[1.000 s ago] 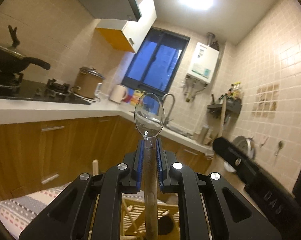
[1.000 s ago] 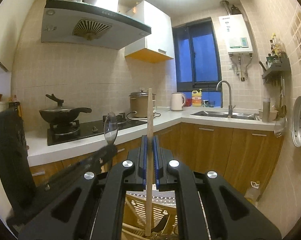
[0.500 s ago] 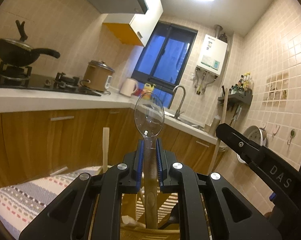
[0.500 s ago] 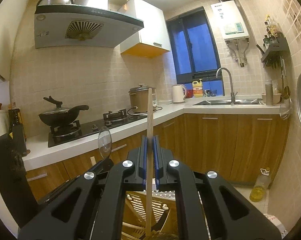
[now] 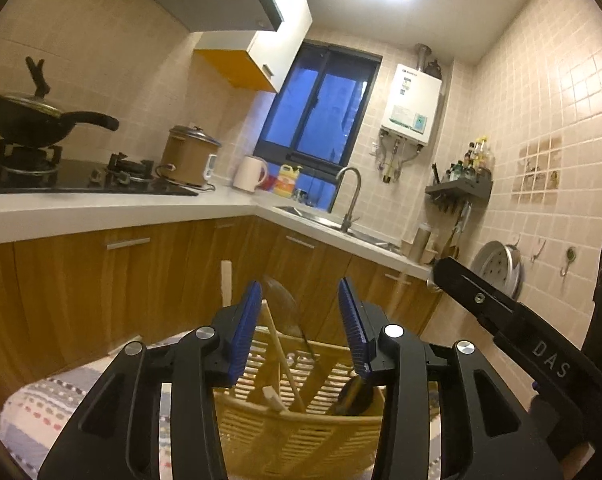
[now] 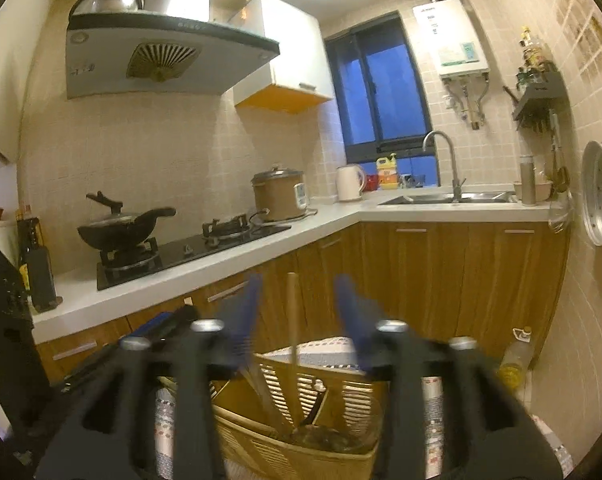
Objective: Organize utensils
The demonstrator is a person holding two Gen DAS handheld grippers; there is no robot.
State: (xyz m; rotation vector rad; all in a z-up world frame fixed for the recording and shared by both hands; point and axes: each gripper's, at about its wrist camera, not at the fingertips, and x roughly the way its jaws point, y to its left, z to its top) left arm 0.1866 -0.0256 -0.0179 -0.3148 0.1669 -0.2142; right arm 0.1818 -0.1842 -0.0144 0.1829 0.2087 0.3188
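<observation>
Left wrist view: left gripper spread wide, blue pads well apart, nothing clamped between them. Directly beyond the gap, a yellow slotted basket standing on a striped cloth. Inside the basket, a clear plastic spoon leaning bowl-up, free of both pads; beside it a pale wooden stick slanting across, a flat wooden spatula rising behind the left finger, and a dark ladle-like head low at the right. At far right, the black body of the other gripper reaching in above the basket's right side.

Right wrist view: right gripper also parted wide, motion-blurred, gripping nothing. Between the fingers, a wooden chopstick standing nearly upright in the basket, touching neither pad as far as the blur allows. More handles leaning inside the basket, too smeared to name. At left, part of the other gripper. Behind, a black wok on the hob, a brown cooker, a sink tap.
</observation>
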